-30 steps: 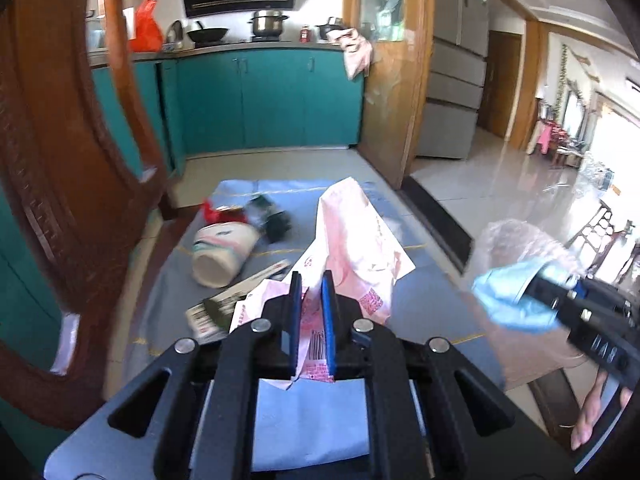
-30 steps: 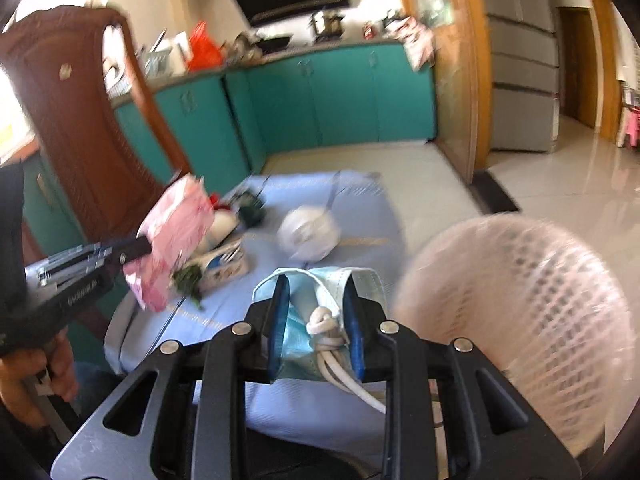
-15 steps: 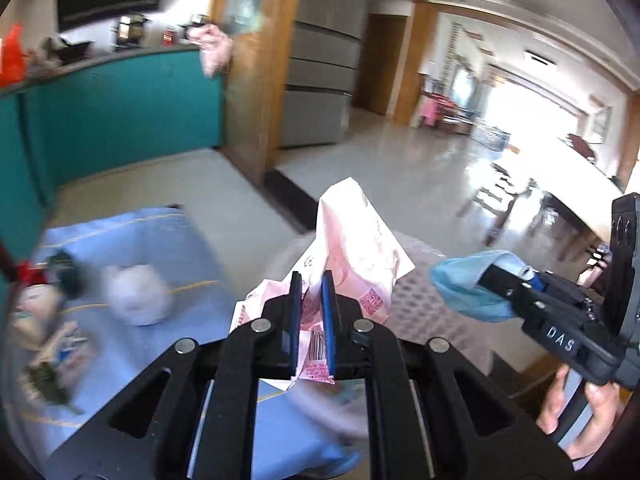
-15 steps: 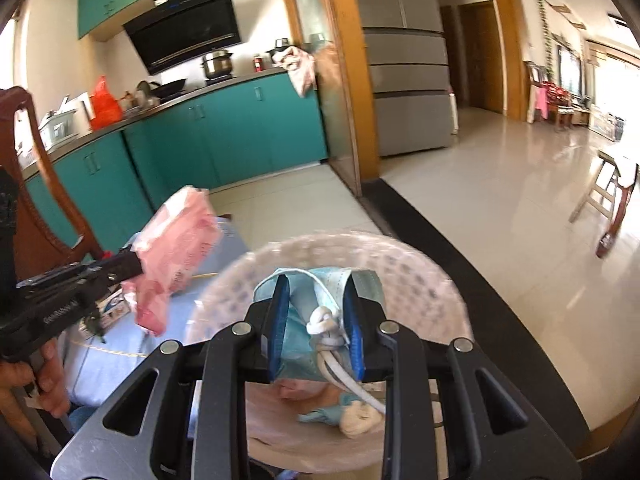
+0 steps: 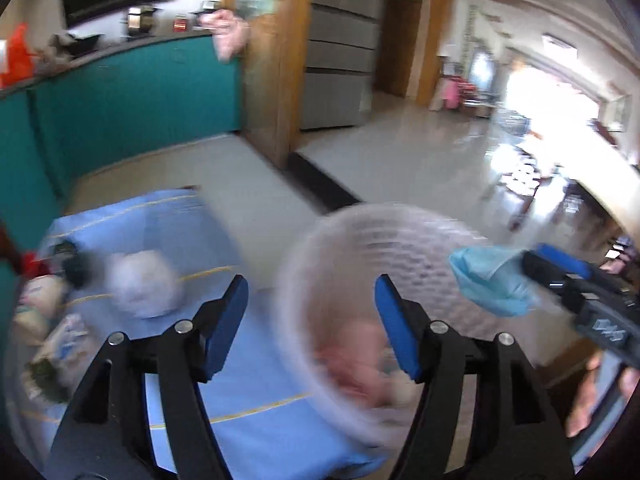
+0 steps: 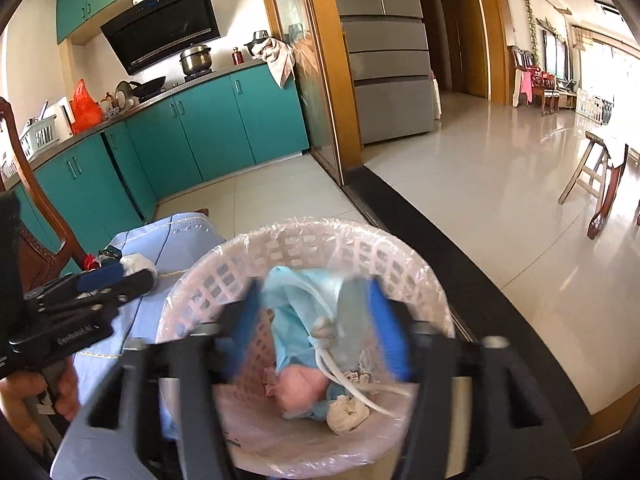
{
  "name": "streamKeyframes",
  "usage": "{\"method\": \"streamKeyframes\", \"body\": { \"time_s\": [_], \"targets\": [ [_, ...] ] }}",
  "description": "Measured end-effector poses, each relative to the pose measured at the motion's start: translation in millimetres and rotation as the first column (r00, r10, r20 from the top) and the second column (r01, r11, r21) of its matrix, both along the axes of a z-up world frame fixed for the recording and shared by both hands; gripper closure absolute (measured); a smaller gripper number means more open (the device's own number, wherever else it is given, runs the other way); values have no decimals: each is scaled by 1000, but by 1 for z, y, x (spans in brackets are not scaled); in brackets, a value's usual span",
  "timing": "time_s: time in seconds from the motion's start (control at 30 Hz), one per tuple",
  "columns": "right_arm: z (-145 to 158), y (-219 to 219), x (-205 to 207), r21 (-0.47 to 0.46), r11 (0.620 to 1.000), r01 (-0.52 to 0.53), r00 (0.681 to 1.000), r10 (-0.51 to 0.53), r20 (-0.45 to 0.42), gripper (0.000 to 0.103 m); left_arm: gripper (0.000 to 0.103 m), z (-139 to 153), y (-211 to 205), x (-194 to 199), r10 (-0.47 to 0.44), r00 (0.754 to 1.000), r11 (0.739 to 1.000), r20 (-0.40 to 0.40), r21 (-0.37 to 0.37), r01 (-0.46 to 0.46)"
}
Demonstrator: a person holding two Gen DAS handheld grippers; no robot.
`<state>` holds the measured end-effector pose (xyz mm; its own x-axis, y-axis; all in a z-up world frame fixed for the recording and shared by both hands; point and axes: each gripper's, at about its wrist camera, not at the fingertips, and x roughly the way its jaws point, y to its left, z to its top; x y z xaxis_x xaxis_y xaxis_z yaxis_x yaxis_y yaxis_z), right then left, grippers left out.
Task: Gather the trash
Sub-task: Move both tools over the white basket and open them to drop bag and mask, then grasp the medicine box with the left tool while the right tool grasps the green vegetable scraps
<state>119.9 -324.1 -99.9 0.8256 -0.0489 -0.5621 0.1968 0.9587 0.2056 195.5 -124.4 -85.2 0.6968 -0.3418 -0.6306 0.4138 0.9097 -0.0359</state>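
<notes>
Pink wrapper (image 6: 298, 386) in one basket (image 6: 224, 280)

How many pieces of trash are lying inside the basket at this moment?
3 visible: a pink wrapper in the middle of the basket, a white wad beside it, a blue scrap between them. The blue mask above may hide more.

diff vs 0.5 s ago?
Left tongs opened and let go of the pink wrapper, which now lies in the trash basket. Right tongs appear to be spreading around the blue mask. Both stayed over the basket.
</notes>
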Motion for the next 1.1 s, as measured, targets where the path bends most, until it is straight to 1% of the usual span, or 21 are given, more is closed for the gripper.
{"method": "streamKeyframes", "body": {
  "time_s": [0.07,0.13,0.23,0.33,0.37,0.4,0.43,0.53,0.6,0.67,0.73,0.77,0.83,0.87,0.9,0.93,0.97,1.0,1.03,1.07,1.1],
  "targets": [
    [0,7,2,-12,1000,-18,1000,18,-1,31,34,-1,25,0,98,995,994,17,48,-99],
    [0,15,6,-24,999,-41,999,41,-4,29,31,-4,55,4,186,982,979,23,80,-187],
    [3,28,12,-19,997,-81,997,81,-3,28,31,-14,114,14,315,949,938,3,152,-312],
    [4,48,19,-12,991,-136,991,136,-3,28,32,-28,166,23,391,919,896,-41,244,-370],
    [3,57,21,-16,987,-163,987,163,-5,28,37,-36,180,25,407,911,884,-68,281,-374],
    [1,67,24,-23,982,-186,982,186,-8,28,40,-42,190,26,412,907,880,-83,296,-373],
    [0,79,27,-28,976,-216,976,215,-13,28,47,-49,199,26,415,904,878,-102,304,-369],
    [-3,102,34,-1,961,-276,961,276,-18,28,59,-62,206,32,403,902,893,-154,282,-350],
    [-3,119,39,20,949,-315,949,315,-24,28,72,-69,204,34,400,901,893,-168,292,-342],
    [-2,134,40,11,938,-346,938,346,-35,28,87,-70,203,32,388,909,899,-153,279,-337],
    [-4,145,39,2,929,-369,928,369,-45,28,91,-68,200,29,367,919,909,-144,268,-320],
    [-5,151,39,-2,925,-380,924,380,-53,28,91,-64,197,25,333,933,925,-140,243,-293],
    [-8,157,38,-4,921,-389,919,388,-65,28,92,-56,190,18,248,960,960,-131,169,-225],
    [-10,160,39,-2,920,-393,917,391,-73,28,92,-50,184,12,172,978,982,-121,104,-160],
    [-12,161,39,1,919,-393,917,392,-80,28,92,-45,179,9,112,988,993,-110,58,-106],
    [-14,162,40,4,920,-393,916,391,-88,28,90,-41,172,4,49,994,999,-100,23,-46],
    [-15,163,40,6,920,-392,915,391,-95,28,81,-40,167,3,22,995,1000,-100,16,-20],
    [-16,164,40,8,920,-393,915,391,-100,28,68,-41,162,5,10,995,1000,-99,23,-8],
    [-17,165,40,8,919,-394,914,393,-103,28,34,-42,160,5,24,996,999,-88,43,-20],
    [-17,167,40,7,917,-398,912,397,-106,28,20,-42,161,7,70,996,995,-53,75,-66],
    [-17,169,40,4,915,-404,909,402,-109,28,20,-41,164,9,98,995,992,-31,86,-95]
  ]
}}
